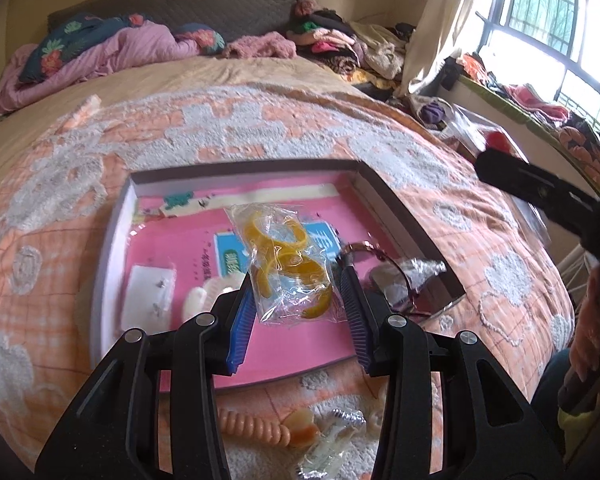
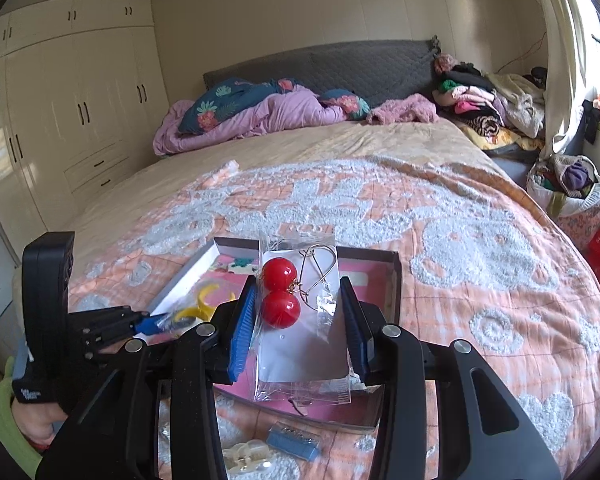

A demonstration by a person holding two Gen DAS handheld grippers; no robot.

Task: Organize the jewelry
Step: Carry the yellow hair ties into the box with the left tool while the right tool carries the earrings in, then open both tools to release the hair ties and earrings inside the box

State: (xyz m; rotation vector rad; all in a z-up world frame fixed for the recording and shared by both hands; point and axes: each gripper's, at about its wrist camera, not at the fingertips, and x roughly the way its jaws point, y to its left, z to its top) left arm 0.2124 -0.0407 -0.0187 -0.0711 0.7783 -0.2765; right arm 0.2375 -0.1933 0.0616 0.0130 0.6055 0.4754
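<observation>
My left gripper (image 1: 298,280) is shut on a clear bag of yellow hoop earrings (image 1: 288,264), held above the shallow box with a pink lining (image 1: 112,240) that lies on the bed. My right gripper (image 2: 300,292) is shut on a clear bag with red ball earrings (image 2: 279,292) on a white card, also over the box (image 2: 396,276). In the right wrist view the left gripper (image 2: 156,322) sits at the left with the yellow earrings (image 2: 204,308). A white earring card (image 1: 148,300), a cream hair clip (image 1: 208,292) and sunglasses (image 1: 404,284) lie in the box.
Loose items lie on the orange and white bedspread (image 1: 260,120) in front of the box: a peach coil hair tie (image 1: 252,426), wrapped pieces (image 1: 332,440), a blue packet (image 2: 294,440) and a white clip (image 2: 246,460). Piled clothes (image 2: 480,100) and bedding (image 2: 252,116) sit at the bed's head.
</observation>
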